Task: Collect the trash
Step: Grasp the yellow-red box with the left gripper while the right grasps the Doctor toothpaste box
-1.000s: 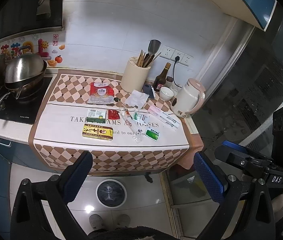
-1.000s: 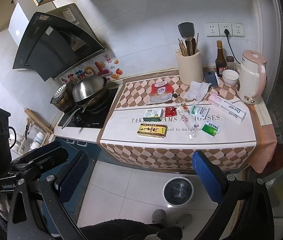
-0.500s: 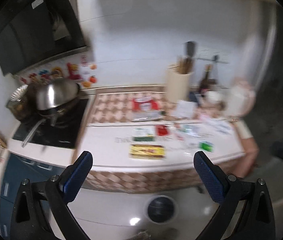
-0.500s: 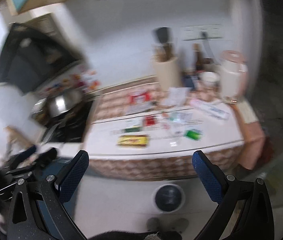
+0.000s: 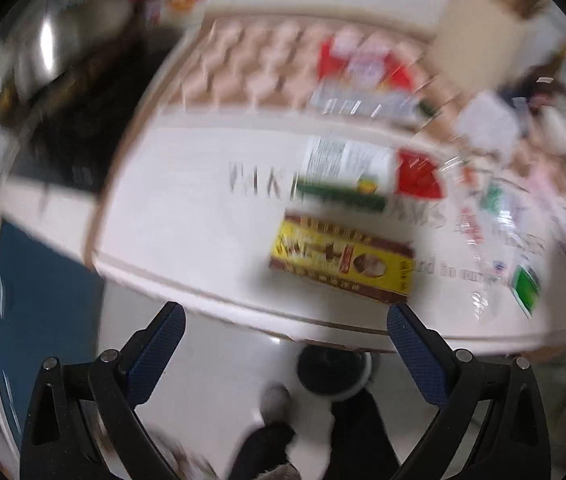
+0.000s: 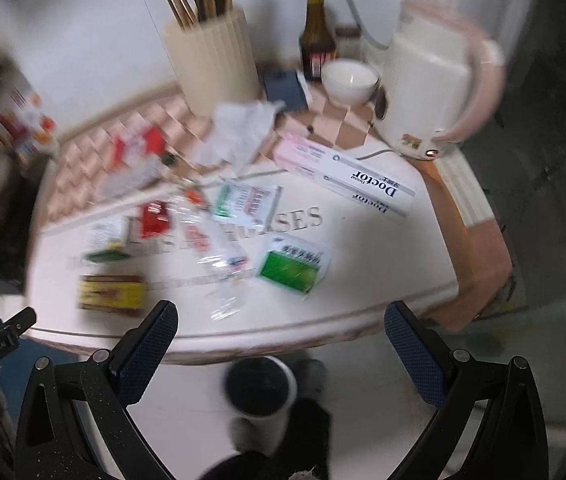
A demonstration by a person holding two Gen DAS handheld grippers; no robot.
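Observation:
Trash lies scattered on the white and checkered cloth (image 5: 187,216) of the counter. A yellow-brown box (image 5: 343,264) lies nearest my left gripper (image 5: 281,330), which is open and empty just off the counter's front edge. Behind the box are a green-white box (image 5: 343,176) and a red packet (image 5: 419,178). My right gripper (image 6: 279,326) is open and empty at the front edge, near a green sachet (image 6: 295,266), clear plastic wrap (image 6: 223,272) and a toothpaste box (image 6: 347,180). A white bin (image 6: 261,394) stands on the floor below; it also shows in the left wrist view (image 5: 333,374).
At the back stand a cream utensil holder (image 6: 211,60), a brown bottle (image 6: 317,36), a white bowl (image 6: 349,80) and a white-pink kettle (image 6: 431,92). A crumpled tissue (image 6: 243,132) and a red-white bag (image 5: 363,68) lie behind the trash. A stove with pans (image 5: 51,92) is at left.
Both grippers have moved much closer to the counter and lower. The views are motion-blurred. Both stay open and empty.

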